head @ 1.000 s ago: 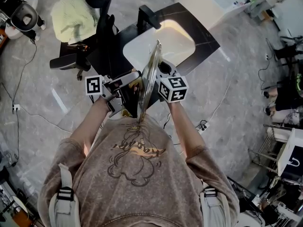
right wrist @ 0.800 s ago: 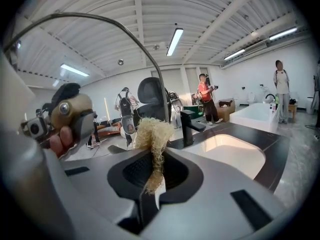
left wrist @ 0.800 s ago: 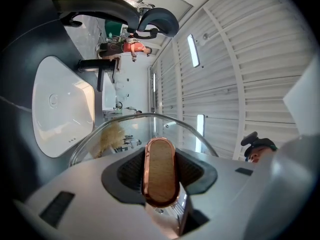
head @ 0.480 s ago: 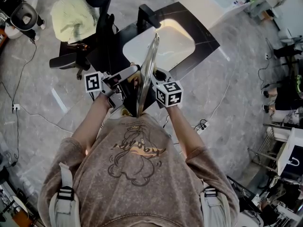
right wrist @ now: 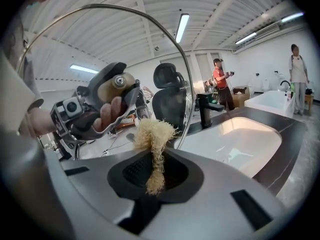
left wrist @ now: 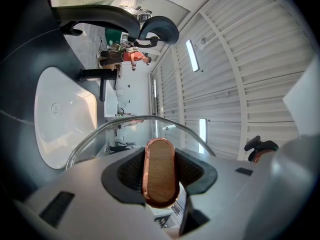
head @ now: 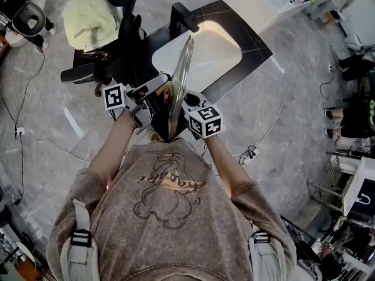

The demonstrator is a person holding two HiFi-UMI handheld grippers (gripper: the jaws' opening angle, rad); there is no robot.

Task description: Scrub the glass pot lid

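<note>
The glass pot lid [head: 179, 84] stands on edge between both grippers above the sink. My left gripper [head: 159, 96] is on its left side, shut on the lid's wooden, copper-rimmed knob [left wrist: 160, 171], and the lid's curved rim [left wrist: 95, 134] arcs ahead of the jaws. My right gripper [head: 186, 103] is on the lid's right face, shut on a pale fibrous scrubber [right wrist: 152, 144]. The scrubber's frayed tuft lies against the glass near the lid's metal rim [right wrist: 186, 74]. Through the glass, the right gripper view shows the left gripper [right wrist: 97, 109] with a hand on it.
A white sink [head: 202, 54] set in a dark counter [head: 252, 48] lies under the lid, with a black faucet [head: 183, 17] at its far side. An office chair with a pale green cover [head: 88, 22] stands left of the counter. People stand far off in the room.
My right gripper has slid down the lid's right face, toward the person's body. The left gripper and lid have drifted slightly away and left. Both grips are unchanged.
</note>
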